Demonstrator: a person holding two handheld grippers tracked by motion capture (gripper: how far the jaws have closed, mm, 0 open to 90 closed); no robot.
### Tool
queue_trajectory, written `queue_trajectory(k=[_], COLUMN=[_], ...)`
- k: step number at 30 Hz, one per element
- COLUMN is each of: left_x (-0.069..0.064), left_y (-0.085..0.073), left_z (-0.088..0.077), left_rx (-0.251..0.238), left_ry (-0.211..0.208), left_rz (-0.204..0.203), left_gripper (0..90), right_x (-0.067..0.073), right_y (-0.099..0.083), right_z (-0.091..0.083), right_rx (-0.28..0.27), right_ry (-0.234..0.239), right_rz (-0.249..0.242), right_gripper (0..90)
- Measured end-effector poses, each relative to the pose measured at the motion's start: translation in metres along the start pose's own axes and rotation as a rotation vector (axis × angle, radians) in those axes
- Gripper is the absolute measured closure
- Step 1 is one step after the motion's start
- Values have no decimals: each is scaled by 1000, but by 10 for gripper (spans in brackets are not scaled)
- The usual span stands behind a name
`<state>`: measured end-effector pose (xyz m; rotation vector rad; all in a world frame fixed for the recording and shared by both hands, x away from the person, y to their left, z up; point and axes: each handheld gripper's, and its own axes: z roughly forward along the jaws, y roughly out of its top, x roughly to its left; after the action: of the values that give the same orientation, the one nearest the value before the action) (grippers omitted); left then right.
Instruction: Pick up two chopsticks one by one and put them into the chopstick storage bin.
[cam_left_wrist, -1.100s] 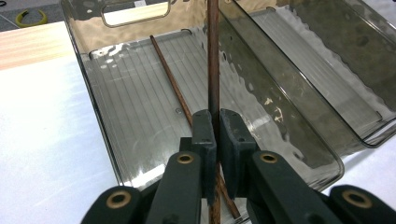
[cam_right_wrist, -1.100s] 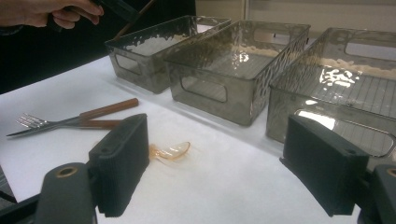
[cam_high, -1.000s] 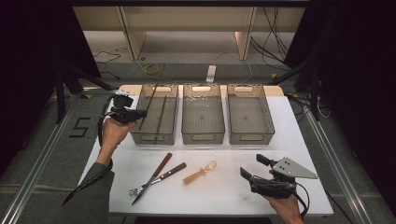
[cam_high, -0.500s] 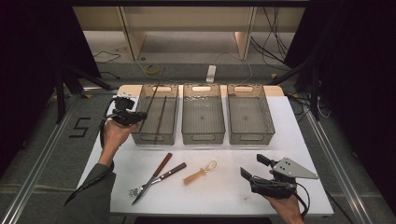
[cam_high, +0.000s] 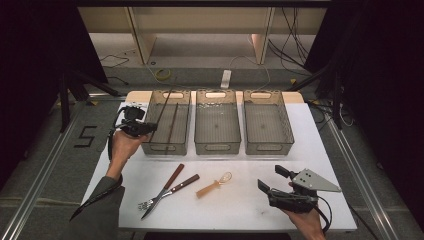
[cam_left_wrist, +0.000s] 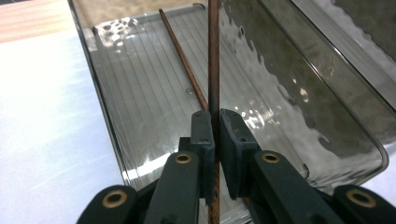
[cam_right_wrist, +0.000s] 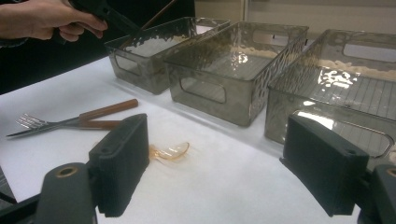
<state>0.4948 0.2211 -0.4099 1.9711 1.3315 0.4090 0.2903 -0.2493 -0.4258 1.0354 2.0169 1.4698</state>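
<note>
My left gripper (cam_high: 144, 129) (cam_left_wrist: 214, 116) hovers at the near left corner of the left bin (cam_high: 167, 148) (cam_left_wrist: 327, 116). Its pads pinch a thin brown chopstick (cam_high: 163, 101) (cam_left_wrist: 214, 56) that slants up and away over the bin. The jaws have just eased apart a touch, with the stick still between them. A second chopstick (cam_high: 172, 125) (cam_left_wrist: 184, 65) lies on the bin's floor. My right gripper (cam_high: 269, 176) (cam_right_wrist: 215, 158) rests open at the table's near right, with nothing between its jaws.
The middle bin (cam_high: 217, 145) and the right bin (cam_high: 267, 145) stand in a row with the left one. A fork (cam_high: 170, 192) (cam_right_wrist: 42, 123), a knife (cam_high: 167, 187) and an amber spoon (cam_high: 212, 185) (cam_right_wrist: 168, 151) lie on the white table (cam_high: 235, 210) in front.
The left hand has edged slightly toward the left bin with the chopstick. The right gripper has stayed still.
</note>
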Motion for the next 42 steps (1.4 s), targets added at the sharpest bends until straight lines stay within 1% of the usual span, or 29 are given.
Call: queue_trajectory(k=[2, 4, 7, 10, 12, 17, 19, 21, 22, 25, 30, 31, 32, 34, 35, 37, 39, 40, 42], left_x=[0, -2, -6, -13, -19, -33, -37, -41, -42, -46, -58, -60, -62, -65, -67, -71, -74, -77, -81], left_y=[0, 0, 1, 4, 5, 7, 7, 7, 6, 6, 5, 5, 5, 5, 5, 5, 5, 5, 5], left_z=[-1, -3, -7, -14, -18, -26, -28, -29, -30, -32, -35, -35, -35, -35, -35, -36, -37, -37, -38], left_rx=[-5, -2, -8, -17, -10, -17, -8, 1, -4, -4, 8, 13, 15, 29, 23, 30, 39, 38, 44], left_ry=[-9, -9, -21, -39, -50, -72, -83, -82, -84, -122, -133, -136, -146, -172, -174, -182, -192, -193, -198], left_rz=[-5, -6, -5, 6, 21, 47, 63, 78, 77, 71, 102, 112, 110, 119, 121, 126, 145, 146, 160], left_gripper=[768, 692, 636, 552, 499, 408, 382, 359, 349, 318, 267, 262, 258, 239, 237, 228, 224, 219, 214], right_x=[0, 0, 0, 0, 0, 0, 0, 0, 0, 0, 0, 0, 0, 1, 1, 1, 1, 1, 1], right_y=[0, 0, 0, 0, 0, 0, 0, 0, 0, 0, 0, 0, 0, 0, 0, 0, 0, 0, 0], right_z=[0, 0, -1, -1, -1, -2, -2, -2, -2, -2, -2, -2, -2, -2, -2, -2, -1, -2, -2], right_rx=[1, 2, 2, 0, -1, -2, -2, -3, -2, -2, -2, -2, -2, -2, -1, -1, -2, 0, -3], right_ry=[-1, 0, 0, -1, -3, -1, -1, -1, -1, 0, 0, 0, 0, 1, 1, 1, 2, 1, 2], right_rz=[0, -2, -1, 0, 3, 0, 1, 0, 0, 0, 2, 1, 0, -1, 0, -1, -1, -2, -2], right_gripper=[231, 231, 231, 231, 231, 231, 231, 231, 231, 230, 230, 230, 231, 230, 231, 231, 231, 231, 231])
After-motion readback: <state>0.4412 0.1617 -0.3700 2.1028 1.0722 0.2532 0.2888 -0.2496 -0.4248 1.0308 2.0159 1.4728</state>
